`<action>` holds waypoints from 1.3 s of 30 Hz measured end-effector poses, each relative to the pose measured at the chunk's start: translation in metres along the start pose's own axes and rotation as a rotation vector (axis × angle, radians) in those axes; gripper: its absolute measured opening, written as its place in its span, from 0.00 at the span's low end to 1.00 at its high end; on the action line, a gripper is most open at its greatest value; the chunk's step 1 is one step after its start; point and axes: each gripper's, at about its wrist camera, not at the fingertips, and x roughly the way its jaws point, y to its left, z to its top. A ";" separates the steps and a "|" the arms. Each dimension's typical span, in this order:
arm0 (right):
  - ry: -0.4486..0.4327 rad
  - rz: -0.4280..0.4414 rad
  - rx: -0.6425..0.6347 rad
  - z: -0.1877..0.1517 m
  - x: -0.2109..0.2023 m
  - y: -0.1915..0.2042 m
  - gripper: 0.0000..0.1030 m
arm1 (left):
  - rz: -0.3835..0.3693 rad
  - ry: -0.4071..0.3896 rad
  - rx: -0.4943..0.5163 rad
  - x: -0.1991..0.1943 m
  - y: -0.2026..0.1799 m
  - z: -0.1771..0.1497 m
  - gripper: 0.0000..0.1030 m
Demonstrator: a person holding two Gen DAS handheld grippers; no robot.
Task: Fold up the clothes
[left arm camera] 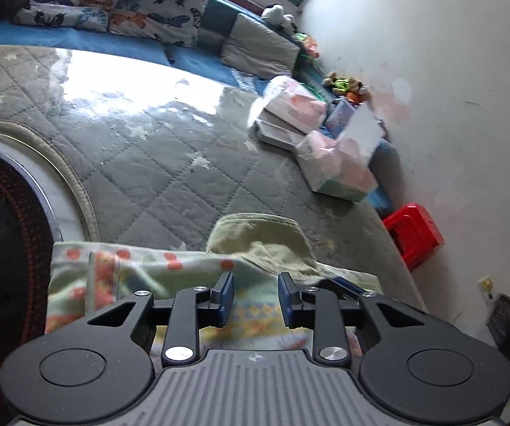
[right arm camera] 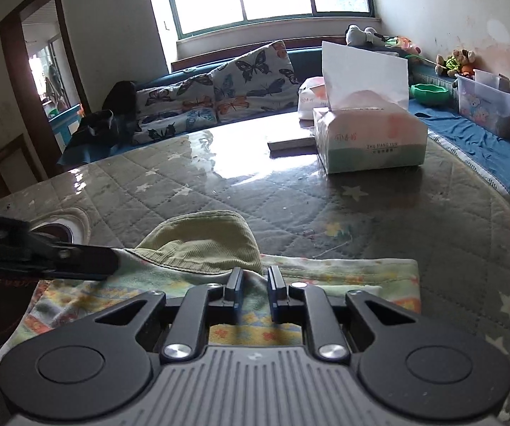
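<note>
Left gripper (left arm camera: 256,298): jaws spread, nothing between them, hovering low over the patterned garment (left arm camera: 120,277). Right gripper (right arm camera: 255,293): jaws parted by a narrow gap, empty, also above the cloth. The garment lies on the quilted tabletop (right arm camera: 361,213), directly under and ahead of both grippers. Its green corduroy part (right arm camera: 201,241) bunches up just beyond the right gripper's fingertips. Tissue box (right arm camera: 368,142) stands well ahead, to the right of the right gripper.
</note>
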 end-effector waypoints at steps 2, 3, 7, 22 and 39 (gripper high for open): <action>-0.006 -0.007 -0.012 0.000 -0.002 0.001 0.17 | -0.006 0.010 -0.019 0.008 0.003 0.002 0.27; -0.009 -0.005 -0.018 0.000 -0.005 0.003 0.18 | -0.015 0.011 -0.031 0.009 0.004 0.002 0.27; -0.019 0.019 -0.058 -0.003 -0.018 0.016 0.37 | -0.028 -0.001 -0.027 0.000 0.003 -0.001 0.29; -0.017 0.064 -0.217 -0.046 -0.061 0.064 0.59 | -0.041 -0.009 0.048 -0.058 0.004 -0.049 0.31; -0.049 0.076 -0.321 -0.077 -0.081 0.106 0.64 | -0.030 -0.074 0.015 -0.100 0.024 -0.092 0.31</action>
